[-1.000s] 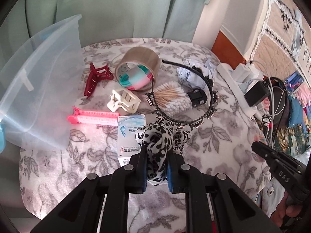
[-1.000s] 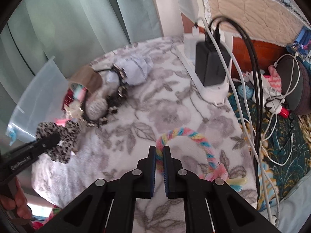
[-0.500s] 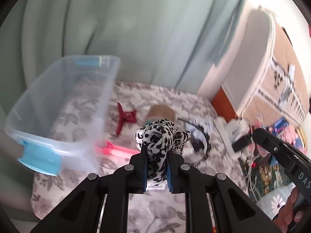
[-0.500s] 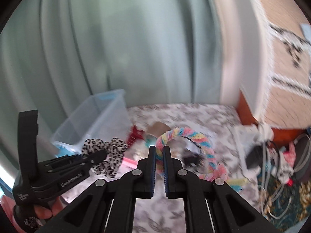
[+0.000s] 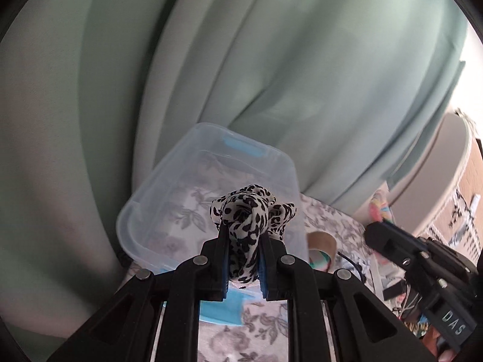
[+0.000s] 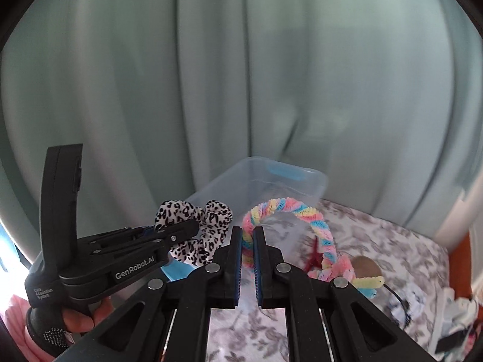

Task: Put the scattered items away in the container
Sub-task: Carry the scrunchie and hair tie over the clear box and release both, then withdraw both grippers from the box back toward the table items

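Above the near edge of the clear plastic container, I have the left gripper pinching a leopard-print scrunchie, its jaws pressed into the bunched fabric. Just to its right, the right gripper is clamped on one end of a pastel rainbow headband, whose arc stands up over the floral tablecloth with its far end hanging free. The container sits at the far left of the table against the green curtain, and I see nothing inside it.

I judge the scrunchie light and soft: it will squash under the pads and drop limply, so a hold on the thick middle of the bunch suits it. The headband looks fuzzy outside, probably springy within; gripped at one end it may swing, so a hold nearer the crown would steady it.
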Tool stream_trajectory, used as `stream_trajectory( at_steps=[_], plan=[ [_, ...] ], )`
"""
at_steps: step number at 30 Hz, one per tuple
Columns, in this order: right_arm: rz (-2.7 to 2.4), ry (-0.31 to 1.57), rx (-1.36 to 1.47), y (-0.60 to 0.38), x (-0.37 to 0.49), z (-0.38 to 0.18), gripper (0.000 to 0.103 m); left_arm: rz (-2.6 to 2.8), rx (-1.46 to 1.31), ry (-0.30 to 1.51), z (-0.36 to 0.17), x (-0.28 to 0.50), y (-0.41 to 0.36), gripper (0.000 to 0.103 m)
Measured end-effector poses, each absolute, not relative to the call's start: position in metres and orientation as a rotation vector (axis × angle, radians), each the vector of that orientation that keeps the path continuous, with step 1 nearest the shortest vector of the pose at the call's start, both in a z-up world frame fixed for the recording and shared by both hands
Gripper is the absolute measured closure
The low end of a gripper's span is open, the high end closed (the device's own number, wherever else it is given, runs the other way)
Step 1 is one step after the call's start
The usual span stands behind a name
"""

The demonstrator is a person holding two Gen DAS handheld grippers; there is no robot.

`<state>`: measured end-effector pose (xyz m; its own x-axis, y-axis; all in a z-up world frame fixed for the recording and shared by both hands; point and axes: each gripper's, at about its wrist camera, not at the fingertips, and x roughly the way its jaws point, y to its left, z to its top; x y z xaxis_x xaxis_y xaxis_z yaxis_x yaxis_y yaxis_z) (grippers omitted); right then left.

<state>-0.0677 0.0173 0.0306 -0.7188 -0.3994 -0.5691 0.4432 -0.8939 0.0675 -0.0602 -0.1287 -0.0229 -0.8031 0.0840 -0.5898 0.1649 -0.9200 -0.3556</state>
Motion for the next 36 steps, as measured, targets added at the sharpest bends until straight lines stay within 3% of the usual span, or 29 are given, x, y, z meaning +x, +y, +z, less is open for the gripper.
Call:
stream_trajectory(
  at_steps=[17,19,21,23,26,28,36],
  plan=[
    [-2.364,0.165,1.04,-0.05,-0.136,-0.026,0.094,-2.752,1.07,0.699,-0.058,-0.091,-0.162,0.085],
    [-2.361,0.174,1.039,-0.05,-0.137,-0.028,0.092,-2.744,1.081,0.702,-0.06,-0.093,-0.162,0.077],
    [-2.372,0.179,1.04,-0.046,-0.136,-0.028,0.092,-2.742,1.089,0.714,-0.062,-0.094,-0.162,0.052],
    [-2.378,0.178,1.044,-0.04,-0.134,-0.027,0.092,-2.747,1.09,0.72,-0.062,-0.093,-0.161,0.047],
    [-2.387,0.167,1.048,-0.028,-0.134,-0.029,0.078,-2.754,1.098,0.707,-0.061,-0.092,-0.158,0.041],
    [-2.396,0.158,1.044,-0.023,-0.133,-0.029,0.062,-2.759,1.099,0.713,-0.06,-0.092,-0.157,0.04],
    [-2.481,0.083,1.01,0.003,-0.127,-0.017,0.055,-2.772,1.088,0.686,-0.048,-0.089,-0.147,0.039]
  ],
)
